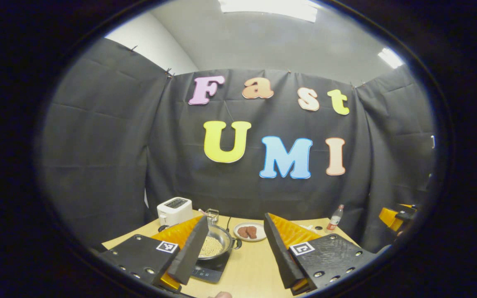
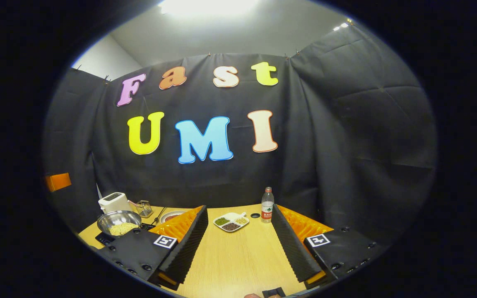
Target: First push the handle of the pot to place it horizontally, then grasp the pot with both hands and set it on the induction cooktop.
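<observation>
Steel round pot (image 1: 218,242) sits on black induction cooktop (image 1: 209,271) | my left claw (image 1: 232,252), right claw (image 2: 238,244) both apart, holding nothing | task looks done.

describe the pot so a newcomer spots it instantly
Start at the white toaster at the table's back left corner. Just in front sits the pot on the black induction cooktop: the shiny metal bowl-shaped vessel, holding pale yellowish grains.
</observation>
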A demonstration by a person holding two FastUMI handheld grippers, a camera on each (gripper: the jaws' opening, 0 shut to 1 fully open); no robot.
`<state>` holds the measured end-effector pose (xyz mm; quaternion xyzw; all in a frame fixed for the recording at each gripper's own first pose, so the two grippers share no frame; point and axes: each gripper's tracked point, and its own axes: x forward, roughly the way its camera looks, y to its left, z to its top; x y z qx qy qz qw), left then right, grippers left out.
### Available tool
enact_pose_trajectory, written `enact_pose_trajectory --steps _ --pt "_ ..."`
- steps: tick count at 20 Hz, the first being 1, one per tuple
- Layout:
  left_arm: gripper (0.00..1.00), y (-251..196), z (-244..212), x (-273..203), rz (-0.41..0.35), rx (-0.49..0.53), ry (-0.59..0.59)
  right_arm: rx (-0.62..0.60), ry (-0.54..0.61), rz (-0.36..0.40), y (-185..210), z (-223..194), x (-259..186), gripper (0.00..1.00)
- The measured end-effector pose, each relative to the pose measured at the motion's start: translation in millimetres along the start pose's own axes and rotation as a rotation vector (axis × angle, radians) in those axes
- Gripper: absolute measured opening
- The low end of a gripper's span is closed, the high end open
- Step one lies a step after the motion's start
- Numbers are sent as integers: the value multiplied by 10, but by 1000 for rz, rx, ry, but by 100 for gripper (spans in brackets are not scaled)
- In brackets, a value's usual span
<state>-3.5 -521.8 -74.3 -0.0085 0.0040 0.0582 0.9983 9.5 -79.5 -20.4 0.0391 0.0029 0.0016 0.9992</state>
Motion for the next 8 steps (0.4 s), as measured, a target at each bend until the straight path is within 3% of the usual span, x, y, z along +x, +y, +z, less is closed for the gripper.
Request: enact_pose_trajectory --steps 5,7,8 --pt "75 309 -68 -150 7 8 -5 -28 9 -43 99 -172 -264 98" --pt "89 362 -43 -219 4 6 -9 -32 19 -47 140 -204 -337 98" --pt "89 350 -12 -249 -8 3 -17 -32 20 -45 165 -206 -374 98"
